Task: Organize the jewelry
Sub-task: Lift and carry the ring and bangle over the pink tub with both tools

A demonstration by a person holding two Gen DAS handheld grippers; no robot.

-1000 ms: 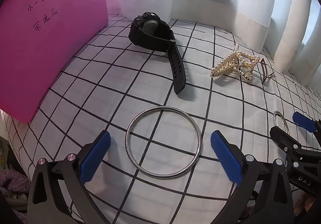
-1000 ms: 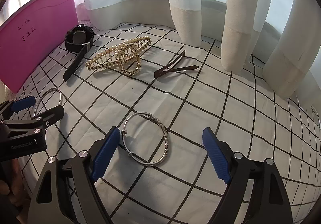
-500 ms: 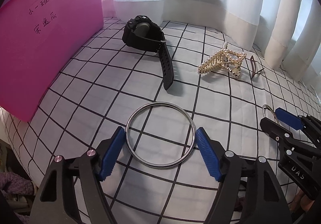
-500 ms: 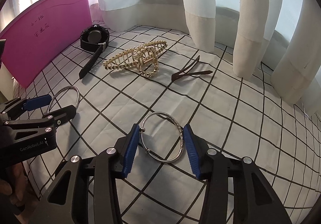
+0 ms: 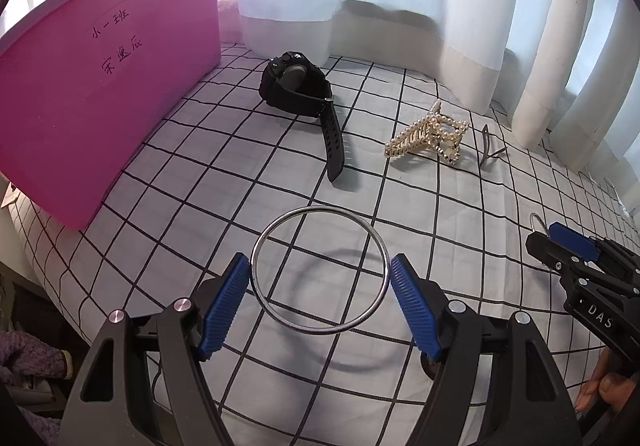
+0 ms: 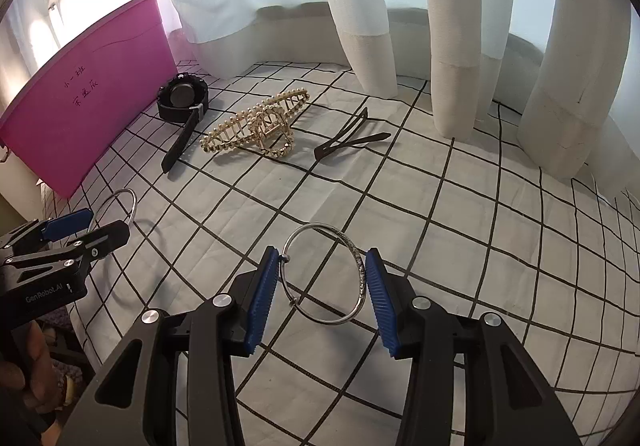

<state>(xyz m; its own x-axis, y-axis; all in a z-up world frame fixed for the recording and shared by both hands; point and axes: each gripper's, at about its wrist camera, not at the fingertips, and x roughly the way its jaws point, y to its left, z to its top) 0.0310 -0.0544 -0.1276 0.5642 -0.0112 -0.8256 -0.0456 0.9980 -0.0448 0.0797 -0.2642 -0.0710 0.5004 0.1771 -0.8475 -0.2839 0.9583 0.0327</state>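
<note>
Two bangles are in hand at once, one per gripper. We have the large plain silver bangle (image 5: 320,271) clamped across its width between the blue pads of the left gripper (image 5: 318,300); its shadow falls on the checked cloth (image 5: 224,182) below it, so we judge it lifted clear of the surface. The smaller patterned bangle (image 6: 325,274), with a little clasp on its left side, is pinched the same way in the right gripper (image 6: 322,296), jaws closed onto its rim, and also seems to hang just above the cloth.

Step in hand, as we read it: the pick-up is made and the carry begins. The pink bin (image 5: 100,86) stands at the left edge of the cloth and is the likely place for both pieces, though we cannot see into it.

Untouched on the cloth: black wristwatch (image 5: 298,86) near the bin, strap trailing toward us; pearl claw clip (image 5: 430,136) to its right; dark snap hair clip (image 5: 488,150) just beside that. White curtains (image 6: 360,6) hang behind.

Next move calls for keeping the clamp even, since a round rim between flat pads may twist or slip. We need height over the bin's rim before letting go, and the two grippers kept apart, the left going in first as it is nearer.
</note>
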